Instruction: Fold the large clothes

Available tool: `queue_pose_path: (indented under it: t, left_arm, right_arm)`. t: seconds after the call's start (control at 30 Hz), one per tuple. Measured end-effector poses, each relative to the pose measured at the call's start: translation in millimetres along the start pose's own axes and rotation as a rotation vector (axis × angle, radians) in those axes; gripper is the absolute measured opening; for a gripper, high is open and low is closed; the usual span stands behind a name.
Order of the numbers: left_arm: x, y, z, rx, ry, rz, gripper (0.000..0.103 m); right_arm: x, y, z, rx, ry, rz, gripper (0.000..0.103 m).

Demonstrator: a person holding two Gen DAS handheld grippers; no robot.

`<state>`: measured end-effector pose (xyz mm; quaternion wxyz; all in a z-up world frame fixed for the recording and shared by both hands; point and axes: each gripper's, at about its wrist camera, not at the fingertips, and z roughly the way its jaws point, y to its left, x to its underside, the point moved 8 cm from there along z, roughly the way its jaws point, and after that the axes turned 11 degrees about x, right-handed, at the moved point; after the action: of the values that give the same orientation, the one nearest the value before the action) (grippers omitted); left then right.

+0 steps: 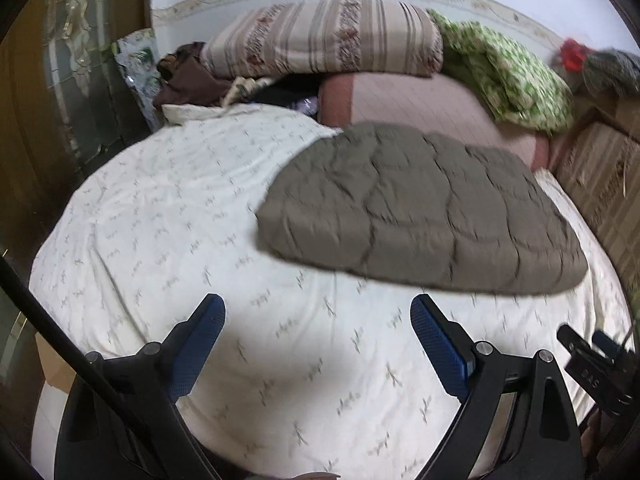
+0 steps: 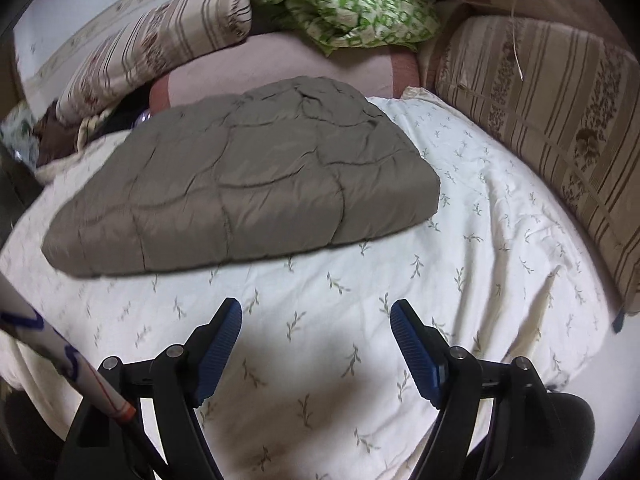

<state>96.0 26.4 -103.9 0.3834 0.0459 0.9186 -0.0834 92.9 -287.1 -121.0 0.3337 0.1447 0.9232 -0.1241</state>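
Left wrist view shows the left gripper [image 1: 318,312] spread wide and empty above the sheet [image 1: 160,220], the folded quilted jacket [image 1: 420,208] ahead, right. The right gripper [image 2: 316,316], also wide and empty, faces the jacket [image 2: 240,184] ahead, left.

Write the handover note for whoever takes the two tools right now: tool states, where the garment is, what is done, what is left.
Left tool: open, empty, above the white sheet.
Right tool: open, empty, above the same sheet.
Grey quilted garment: lies on the bed beyond both tools, already a compact folded rectangle, touched by neither.
Done: it looks folded.
Left: perhaps one more fold or tidying edges; otherwise nothing obvious.
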Motion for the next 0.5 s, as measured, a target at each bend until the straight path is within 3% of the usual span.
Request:
queue_pose_path:
  t: [0.5]
  left_arm:
    - [21,-19,12,0.044,0.078,0.034,0.093]
  right_arm:
    - [10,6,-12,0.056,-0.029,-0.033,0.083]
